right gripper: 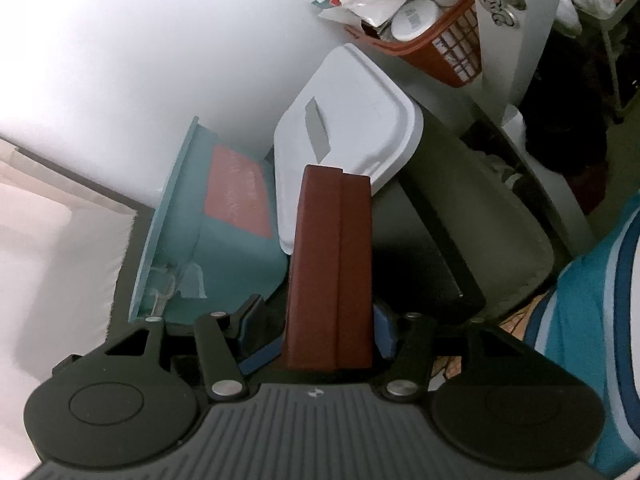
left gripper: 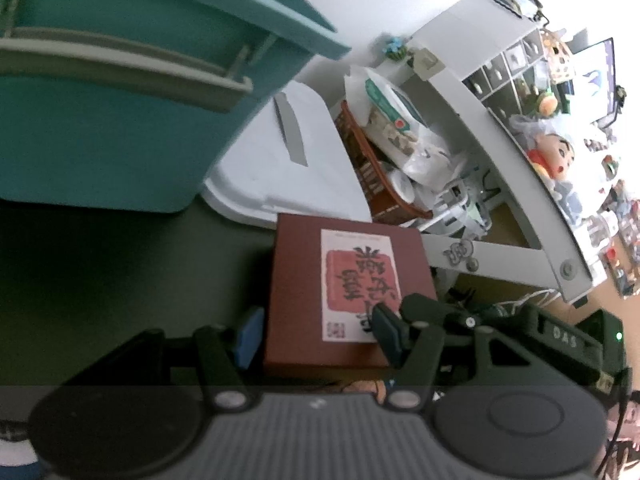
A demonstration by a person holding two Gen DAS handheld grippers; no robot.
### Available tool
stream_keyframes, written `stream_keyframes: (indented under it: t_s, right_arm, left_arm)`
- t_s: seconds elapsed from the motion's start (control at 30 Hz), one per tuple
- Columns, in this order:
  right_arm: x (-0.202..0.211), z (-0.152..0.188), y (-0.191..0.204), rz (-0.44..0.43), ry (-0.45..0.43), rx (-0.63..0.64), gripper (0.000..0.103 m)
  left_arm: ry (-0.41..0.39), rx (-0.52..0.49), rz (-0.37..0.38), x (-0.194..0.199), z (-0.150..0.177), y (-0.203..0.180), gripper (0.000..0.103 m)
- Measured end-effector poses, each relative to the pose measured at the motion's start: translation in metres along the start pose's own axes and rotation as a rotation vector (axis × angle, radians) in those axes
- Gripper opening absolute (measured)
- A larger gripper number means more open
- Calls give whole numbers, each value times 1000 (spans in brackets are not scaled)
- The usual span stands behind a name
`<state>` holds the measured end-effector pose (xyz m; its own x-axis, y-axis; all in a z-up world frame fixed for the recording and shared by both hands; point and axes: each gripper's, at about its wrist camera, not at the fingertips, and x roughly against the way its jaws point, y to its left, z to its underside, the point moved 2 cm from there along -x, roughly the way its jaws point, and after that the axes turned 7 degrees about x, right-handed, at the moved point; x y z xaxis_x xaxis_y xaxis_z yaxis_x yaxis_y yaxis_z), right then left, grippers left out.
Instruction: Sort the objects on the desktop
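Both grippers clamp one flat reddish-brown cardboard box (right gripper: 330, 272) with a white-and-red label, left gripper (left gripper: 316, 336) across its width, right gripper (right gripper: 316, 328) across its thin edge, beside the teal plastic bin (right gripper: 208, 232).

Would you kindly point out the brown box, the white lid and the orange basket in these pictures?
brown box (left gripper: 296, 280), left wrist view, on its bare top face beside the label
white lid (right gripper: 360, 120), right wrist view, on its flat top
orange basket (right gripper: 452, 52), right wrist view, on its slotted side wall

Black hand-held gripper (right gripper: 316, 332), blue pads (right gripper: 385, 332)
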<state>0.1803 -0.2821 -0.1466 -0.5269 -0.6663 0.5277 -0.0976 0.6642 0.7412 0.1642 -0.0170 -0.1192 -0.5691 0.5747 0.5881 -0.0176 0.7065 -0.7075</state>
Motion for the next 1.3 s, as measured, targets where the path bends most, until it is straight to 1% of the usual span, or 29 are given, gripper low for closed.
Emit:
stream_keyframes:
  t_s: [0.1, 0.17, 0.23, 0.3, 0.33, 0.4, 0.53, 0.93, 1.3]
  right_arm:
    - [0, 0, -1, -10, -10, -11, 60]
    - [0, -1, -1, -10, -16, -6, 58]
    - [0, -1, -1, 2, -21, 6, 45]
    - [1, -1, -2, -11, -26, -4, 45]
    - [0, -1, -2, -14, -25, -5, 44]
    - [0, -1, -1, -11, -27, 3, 44]
    - [1, -1, -1, -13, -26, -2, 44]
    - [2, 2, 2, -24, -11, 6, 44]
    - [0, 2, 6, -22, -8, 21, 46]
  left_arm:
    - [1, 1, 5, 0, -1, 1, 63]
    - [0, 4, 8, 1, -1, 1, 63]
    - [-2, 8, 9, 3, -2, 3, 63]
    - [-2, 7, 4, 4, -4, 4, 62]
    - [-5, 5, -1, 5, -4, 4, 60]
    - [-11, 2, -14, 7, -5, 6, 60]
    - [-18, 19, -30, 9, -8, 12, 58]
    - [-37, 35, -62, 10, -12, 23, 57]
    - [-43, 57, -49, 8, -11, 28, 58]
